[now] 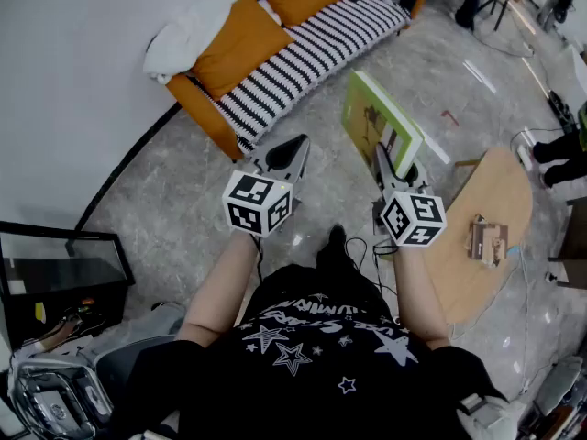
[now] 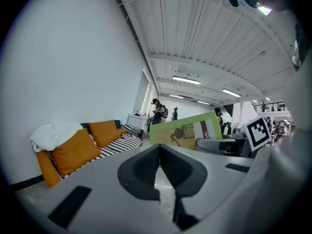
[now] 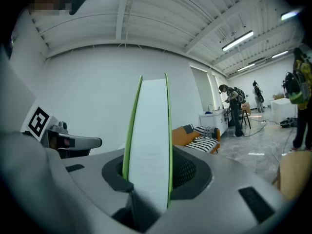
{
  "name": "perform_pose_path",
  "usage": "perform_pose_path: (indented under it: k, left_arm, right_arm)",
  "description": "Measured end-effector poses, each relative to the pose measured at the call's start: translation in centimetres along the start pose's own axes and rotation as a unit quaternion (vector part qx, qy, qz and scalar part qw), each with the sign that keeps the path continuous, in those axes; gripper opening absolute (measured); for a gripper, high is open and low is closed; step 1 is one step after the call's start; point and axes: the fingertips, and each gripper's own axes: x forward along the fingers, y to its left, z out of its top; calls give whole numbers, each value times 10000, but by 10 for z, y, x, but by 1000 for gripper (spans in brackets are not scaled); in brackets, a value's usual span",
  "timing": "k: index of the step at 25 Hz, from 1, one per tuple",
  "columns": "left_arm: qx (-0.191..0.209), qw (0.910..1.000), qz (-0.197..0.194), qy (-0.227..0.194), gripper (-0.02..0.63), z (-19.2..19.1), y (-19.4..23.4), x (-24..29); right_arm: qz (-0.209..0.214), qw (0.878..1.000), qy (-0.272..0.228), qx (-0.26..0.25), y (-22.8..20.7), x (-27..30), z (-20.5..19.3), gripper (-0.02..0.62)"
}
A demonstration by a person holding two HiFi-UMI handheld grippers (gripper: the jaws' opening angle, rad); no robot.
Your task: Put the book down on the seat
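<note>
Book (image 1: 378, 122) with a bright green cover stands on edge in the air. Its lower edge is clamped between the jaws of the right gripper (image 1: 389, 167), above the grey marbled floor (image 1: 165, 191) and just short of the front edge of the sofa (image 1: 303, 51), not touching the seat. At the far left of the head view, a black-framed glass case (image 1: 57, 273) sits on the floor near the white wall. Next comes the sofa, orange with a black-and-white striped seat cover, carrying a white blanket (image 1: 183, 37) at its left end and an orange cushion (image 1: 234, 44) beside that. The left gripper (image 1: 290, 154) hovers over the floor off the sofa's near corner, well apart from the book. In the left gripper view its dark pads (image 2: 146, 165) meet tip to tip with nothing between them, and the book (image 2: 187, 130) shows its green cover off to the right. In the right gripper view the book (image 3: 148, 145) turns its white page edge to the camera and fills the gap between the two dark pads (image 3: 187, 172), which press on both covers. Furthest right stands a light wooden table (image 1: 481, 181) with a small brown item (image 1: 487, 239) near its right edge; what that item is cannot be told.
</note>
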Motion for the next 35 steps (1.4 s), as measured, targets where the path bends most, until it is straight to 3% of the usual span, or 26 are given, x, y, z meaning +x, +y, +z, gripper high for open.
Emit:
perform_pose_path:
  k: [17,35]
  left_arm:
    - [121,9999,-54,6,8,12,-15,39]
    - [159,9998,122,-76,8,50,-25,155]
  right_arm:
    - [-159,9998,-105,-43,-30,4,13,147]
    - [118,9996,-232,-100,-138,60,61,147]
